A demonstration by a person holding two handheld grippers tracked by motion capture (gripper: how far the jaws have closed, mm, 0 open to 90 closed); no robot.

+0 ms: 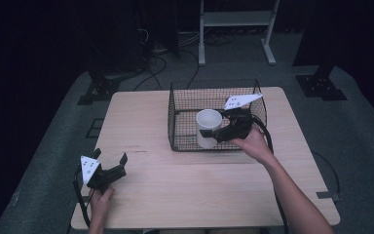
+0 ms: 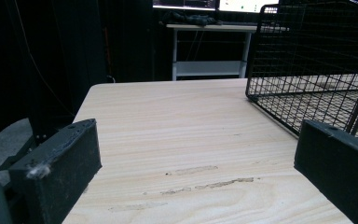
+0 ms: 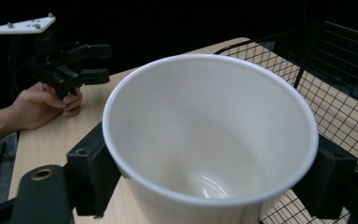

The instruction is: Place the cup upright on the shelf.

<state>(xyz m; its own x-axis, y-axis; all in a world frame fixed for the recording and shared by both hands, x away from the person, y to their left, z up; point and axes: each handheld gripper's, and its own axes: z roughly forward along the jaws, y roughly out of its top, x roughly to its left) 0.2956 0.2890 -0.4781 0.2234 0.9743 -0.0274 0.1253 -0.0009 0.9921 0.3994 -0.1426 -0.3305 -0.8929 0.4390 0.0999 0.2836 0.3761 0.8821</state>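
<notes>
The right tool (image 1: 213, 132) was clamped on a white cup (image 1: 208, 127), one black jaw pressed against each side of the cup's wall, as the right gripper view showed with the cup (image 3: 209, 140) upright between the jaws and its open mouth facing up. The cup's inside looked bare and glossy. In the high view the cup sat within the black wire basket (image 1: 185, 97), near the basket's front wall, with the person's right hand (image 1: 254, 145) reaching over that front edge from the near side and the tool's grey three-cornered plate above the basket's right part. Whether the cup's base touched the basket floor or hung just above it could not be told.

The left tool (image 1: 111, 163) rested at the near left corner of the light wooden counter (image 1: 141, 117), well apart from the basket, gripped by the left hand (image 1: 100, 200). Its jaws stood apart with nothing between them; the left gripper view showed bare counter (image 2: 191, 140) between the two black jaws and a corner of the basket (image 2: 307, 70) ahead on the right. The right gripper view showed that left tool (image 3: 93, 63) and its hand (image 3: 42, 105) farther off across the counter.

Beyond the counter, a white shelf frame (image 1: 236, 29) stood on the dark floor.
</notes>
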